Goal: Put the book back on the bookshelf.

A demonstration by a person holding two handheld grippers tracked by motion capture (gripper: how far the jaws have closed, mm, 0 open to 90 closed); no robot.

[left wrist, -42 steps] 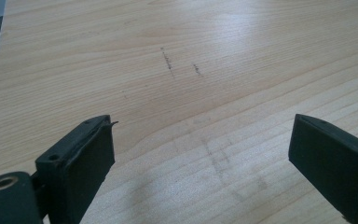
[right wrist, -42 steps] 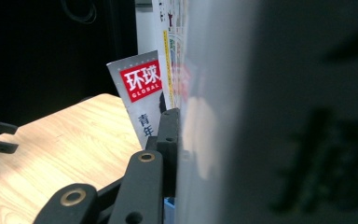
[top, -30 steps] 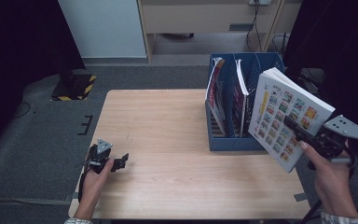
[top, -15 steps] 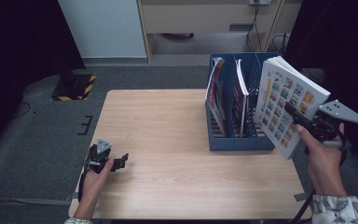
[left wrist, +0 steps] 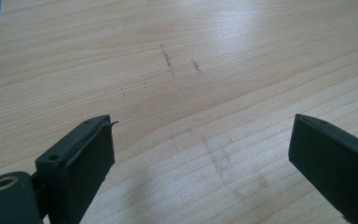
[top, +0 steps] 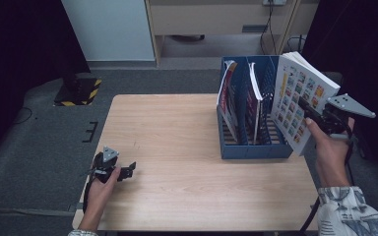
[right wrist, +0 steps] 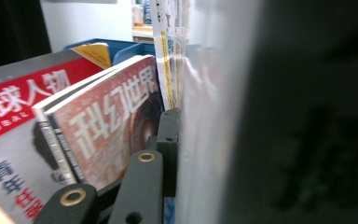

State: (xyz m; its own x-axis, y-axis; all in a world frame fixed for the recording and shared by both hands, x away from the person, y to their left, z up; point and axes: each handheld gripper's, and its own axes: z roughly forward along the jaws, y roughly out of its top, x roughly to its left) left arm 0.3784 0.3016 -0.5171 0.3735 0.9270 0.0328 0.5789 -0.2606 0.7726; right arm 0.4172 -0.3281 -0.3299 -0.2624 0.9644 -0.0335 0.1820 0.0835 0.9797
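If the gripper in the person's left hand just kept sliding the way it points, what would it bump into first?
Probably nothing soon: the left gripper, jaws open, points right across the bare table. The blue file rack stands farther that way, though it may lie off that line.

We see a table (top: 177, 147) of pale wood, smooth with fine grain and a soft sheen, faintly scuffed in the left gripper view. The rack (top: 256, 147) looks like blue plastic, matt. The book (top: 300, 98) and the magazines (top: 231, 93) are paper with glossy printed covers. The left gripper (left wrist: 200, 154) has matt black pads (left wrist: 93, 158). The floor (top: 44, 147) is rough grey carpet.
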